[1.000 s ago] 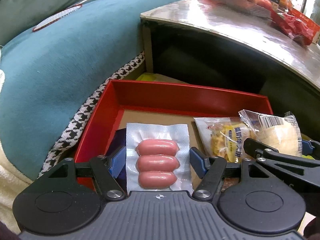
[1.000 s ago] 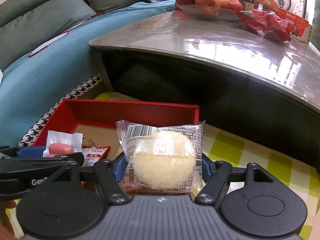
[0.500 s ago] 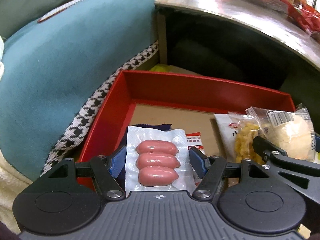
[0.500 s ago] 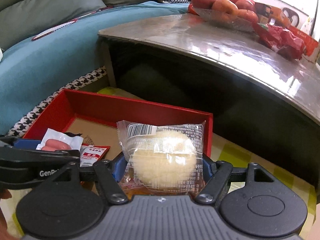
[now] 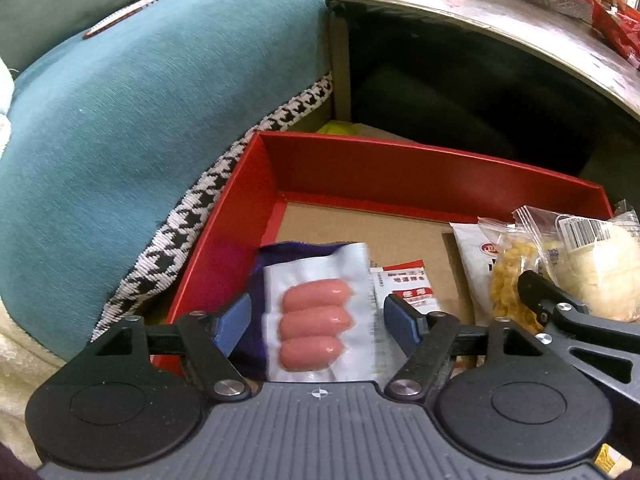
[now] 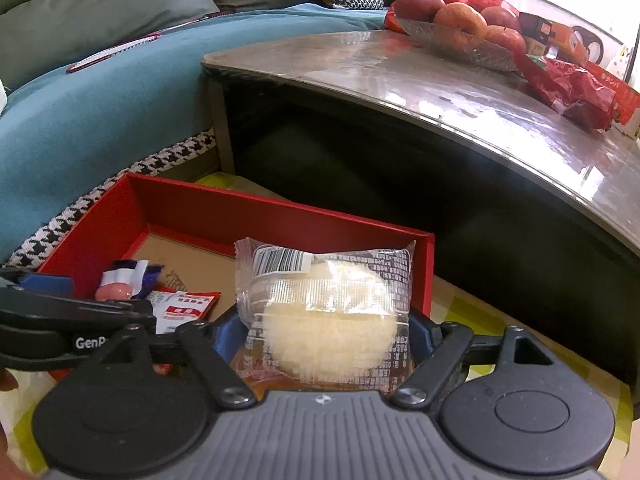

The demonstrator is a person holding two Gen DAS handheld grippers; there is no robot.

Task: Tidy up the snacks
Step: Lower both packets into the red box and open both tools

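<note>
Sausages in a vacuum pack (image 5: 320, 312) sit between the left gripper (image 5: 318, 320)'s opening jaws, clear of the pads, over the red box (image 5: 400, 168) beside a red-white sachet (image 5: 404, 284). From the right wrist, the right gripper (image 6: 324, 332) is opening around a wrapped cake (image 6: 326, 320) above that box (image 6: 280, 216).

Both wrist views close, angled down, sharing red box (image 5: 420, 168)

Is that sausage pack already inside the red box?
Yes: the sausage pack sits over the floor of the red box, within its walls.
</note>
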